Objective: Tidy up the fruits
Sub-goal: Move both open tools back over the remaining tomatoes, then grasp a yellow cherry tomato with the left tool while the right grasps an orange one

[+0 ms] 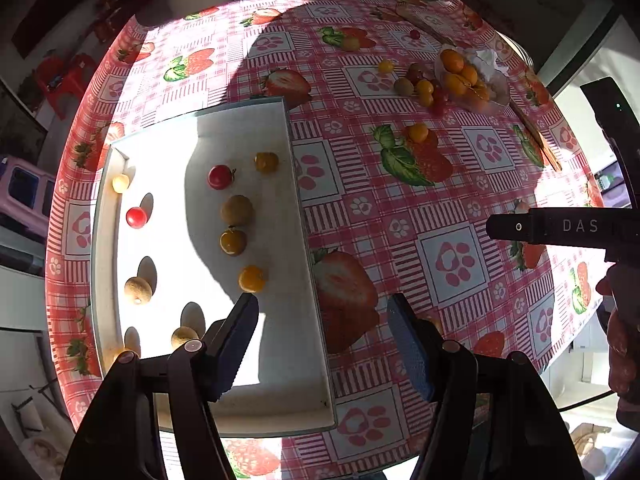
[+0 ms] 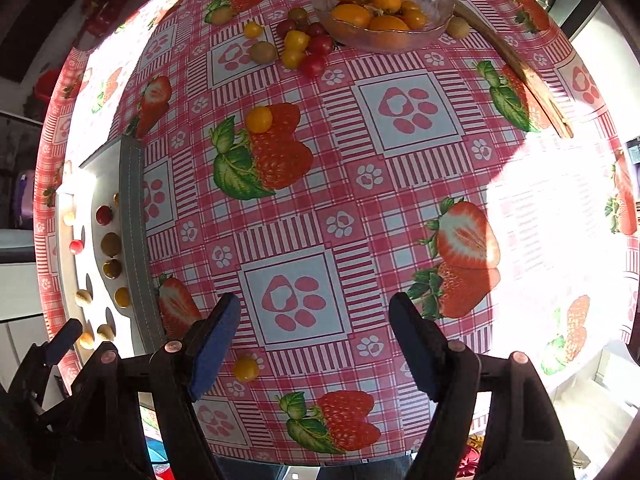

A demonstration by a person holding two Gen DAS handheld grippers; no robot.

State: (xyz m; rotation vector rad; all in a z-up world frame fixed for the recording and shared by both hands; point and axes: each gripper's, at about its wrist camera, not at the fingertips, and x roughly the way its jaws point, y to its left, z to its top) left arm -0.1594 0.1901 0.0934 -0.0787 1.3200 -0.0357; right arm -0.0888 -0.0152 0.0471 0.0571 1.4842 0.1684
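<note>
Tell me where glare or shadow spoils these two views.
Left wrist: hard sun whitens the tray floor on its left, and a big shadow crosses its middle. Right wrist: the tablecloth washes out white at right. Both views bend strongly at the edges.

Hard sunlight, blown-out glare on tablecloth [image 2: 552, 216], deep shadows, fisheye-warped edges.
</note>
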